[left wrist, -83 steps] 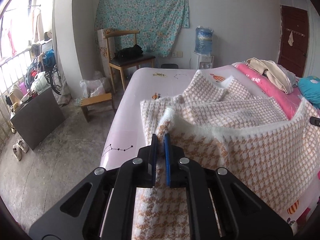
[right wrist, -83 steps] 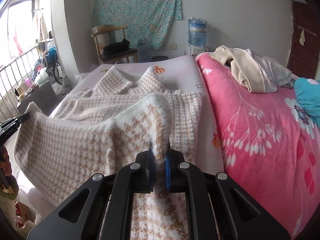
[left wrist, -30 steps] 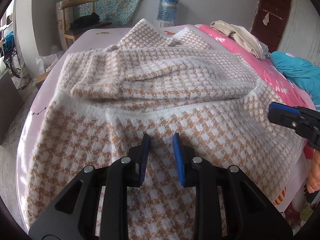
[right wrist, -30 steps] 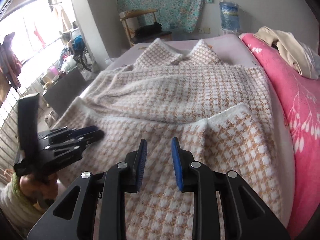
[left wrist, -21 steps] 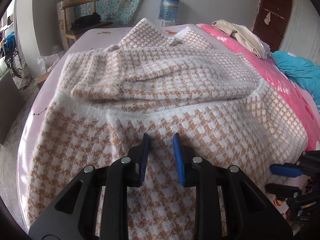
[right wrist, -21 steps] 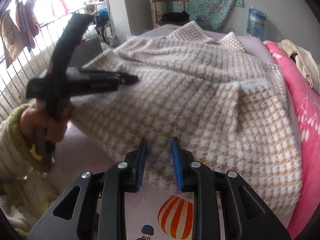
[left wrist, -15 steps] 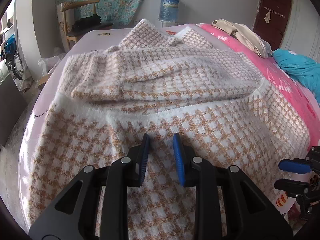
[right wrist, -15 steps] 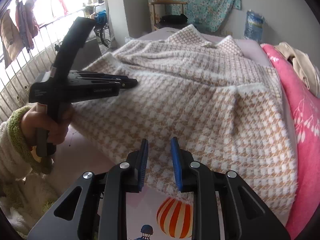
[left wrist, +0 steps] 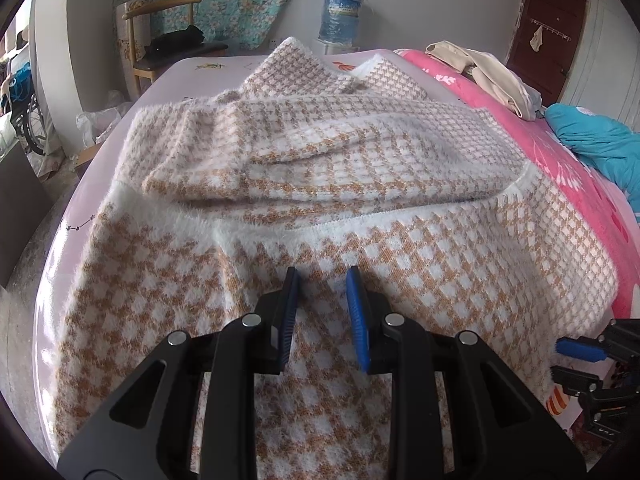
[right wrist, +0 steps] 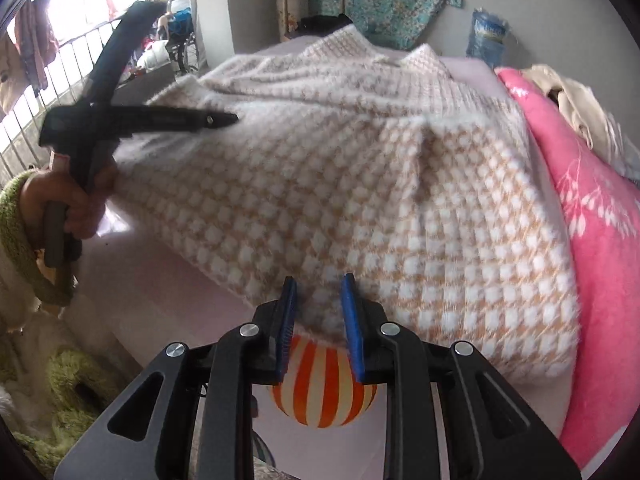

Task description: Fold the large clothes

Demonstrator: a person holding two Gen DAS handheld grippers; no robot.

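Bedding in pale pink covers the bed (left wrist: 192, 68), where the houndstooth sweater (left wrist: 360, 184) lies folded. Left gripper (left wrist: 322, 280) and right gripper (right wrist: 318, 284) hover with fingers narrowly parted, gripping nothing.

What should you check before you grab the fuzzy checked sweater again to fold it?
1. Left gripper empty, jaws apart: ok. It hangs over the sweater and nothing is pinched.
2. Right gripper empty, jaws apart: ok. It sits at the sweater's near hem.
3. First fold made: ok. The near part lies doubled over the rest, its white edge running across the middle.
4. Sweater lying smooth: not ok. The sleeves under the fold are bunched into ridges.
5. Sweater all on the bed: ok. Its near hem stops short of the balloon picture.
6. Far collar end flat: cannot tell, it is too far off.
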